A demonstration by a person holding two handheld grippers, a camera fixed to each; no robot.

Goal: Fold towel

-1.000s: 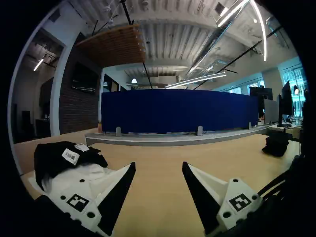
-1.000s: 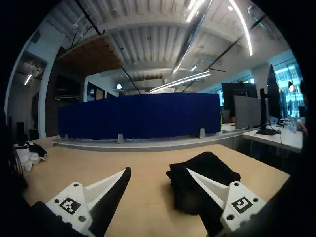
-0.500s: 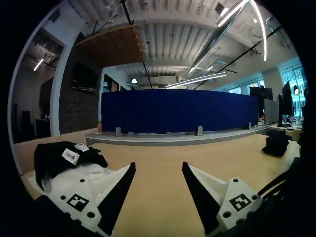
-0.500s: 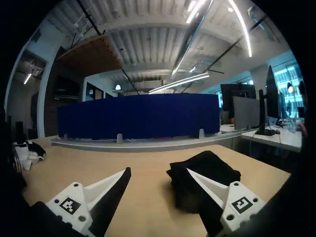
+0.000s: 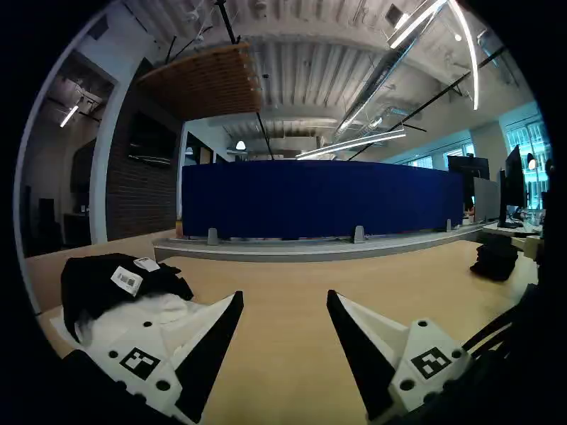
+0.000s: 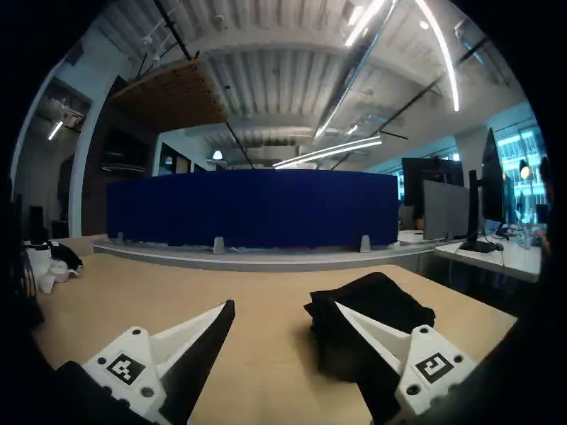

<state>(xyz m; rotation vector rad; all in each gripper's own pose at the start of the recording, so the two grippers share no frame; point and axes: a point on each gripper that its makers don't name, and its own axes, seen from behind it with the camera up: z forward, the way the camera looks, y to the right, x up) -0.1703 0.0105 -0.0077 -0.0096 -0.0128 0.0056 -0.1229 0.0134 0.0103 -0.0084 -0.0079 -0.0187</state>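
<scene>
Towel pile [image 5: 96, 287] lying crumpled, nothing taken up yet.
In the left gripper view the left gripper [image 5: 283, 294] is gaping wide and empty over the wooden table [image 5: 298, 280]; the black-and-white pile is lying just beyond its left finger; in the right gripper view the right gripper [image 6: 283, 304] is standing wide, gripping nothing; a folded black stack [image 6: 375, 297] is sitting behind its right finger; the pick-up is seemingly pending, calling for reaching the pile and pinching an edge.

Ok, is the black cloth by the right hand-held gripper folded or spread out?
Folded: the black cloth sits as a compact layered stack on the wooden table, not spread flat.
</scene>
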